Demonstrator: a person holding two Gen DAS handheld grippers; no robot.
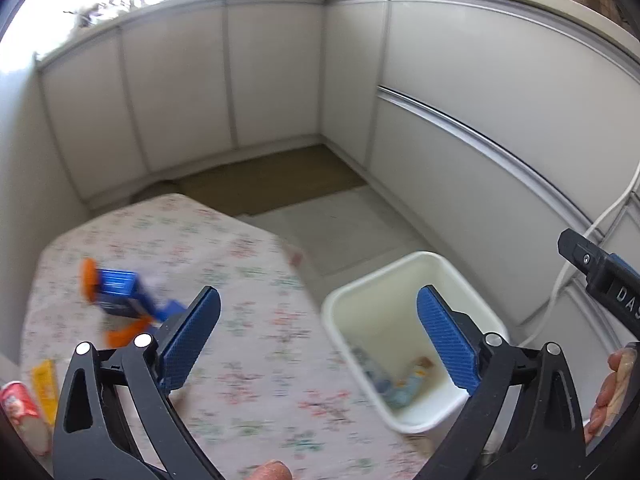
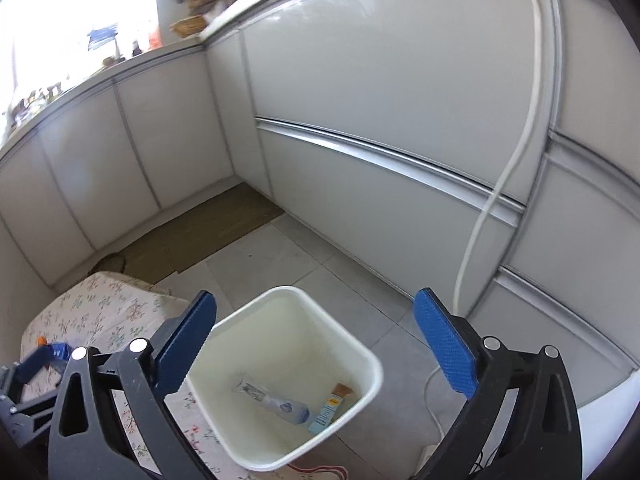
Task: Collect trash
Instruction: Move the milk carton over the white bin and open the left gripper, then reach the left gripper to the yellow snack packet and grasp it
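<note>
A white bin [image 1: 334,312] stands on the floor beside the floral-clothed table [image 1: 240,264]; it also shows in the right wrist view [image 2: 372,364]. It holds a plastic bottle [image 2: 276,398] and a small wrapper [image 2: 330,408]. On the table lie a blue and orange carton [image 1: 120,298], a yellow packet [image 1: 46,382] and a red and white can [image 1: 20,408]. My left gripper [image 1: 318,326] is open and empty above the table edge. My right gripper [image 2: 314,330] is open and empty above the bin.
White cabinet fronts [image 2: 380,120] wall in the floor on the far and right sides. A white cable [image 2: 504,184] hangs down the cabinets to the floor. A brown mat [image 1: 272,180] lies in the corner.
</note>
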